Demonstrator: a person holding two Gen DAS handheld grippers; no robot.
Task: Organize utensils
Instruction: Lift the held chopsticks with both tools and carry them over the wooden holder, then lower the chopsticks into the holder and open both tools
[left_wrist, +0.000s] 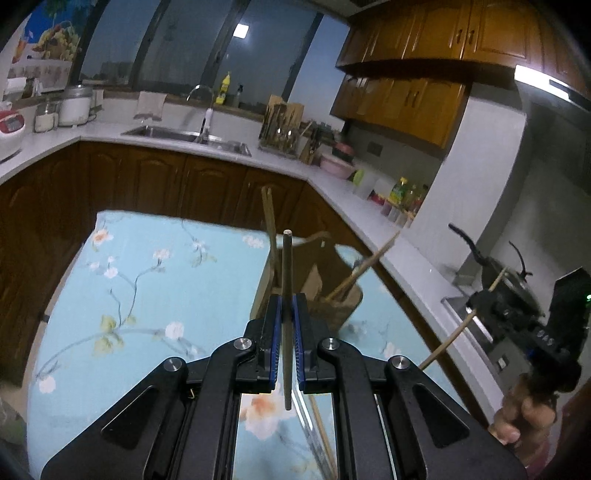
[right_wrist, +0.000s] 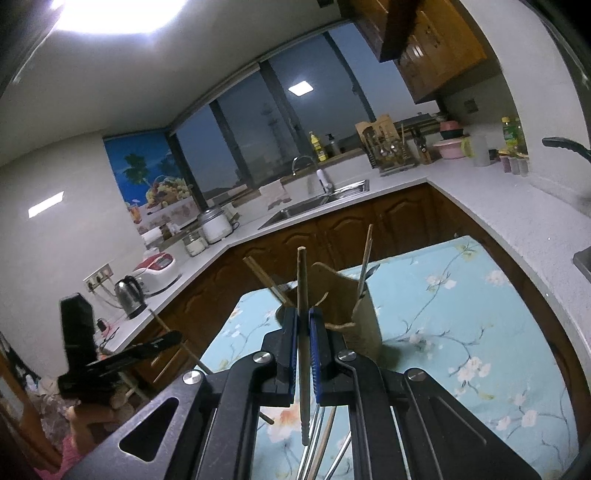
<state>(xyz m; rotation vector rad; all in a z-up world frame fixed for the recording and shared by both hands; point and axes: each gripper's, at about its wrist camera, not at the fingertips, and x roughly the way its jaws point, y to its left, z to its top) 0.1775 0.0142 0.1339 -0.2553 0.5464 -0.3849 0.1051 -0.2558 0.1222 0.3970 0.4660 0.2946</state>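
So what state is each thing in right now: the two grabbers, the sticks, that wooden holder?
Left gripper: shut on a chopstick, held upright.
Right gripper: shut on a second chopstick.
Wooden holder: upright on the floral cloth, utensils already inside.
Loose utensils: lying on the cloth.

Light-blue cloth (left_wrist: 155, 280) with white blossoms and grey twigs, tan wooden holder (right_wrist: 364, 317), blue-padded black fingers (left_wrist: 274, 332), dark brown cabinets (left_wrist: 155, 177).
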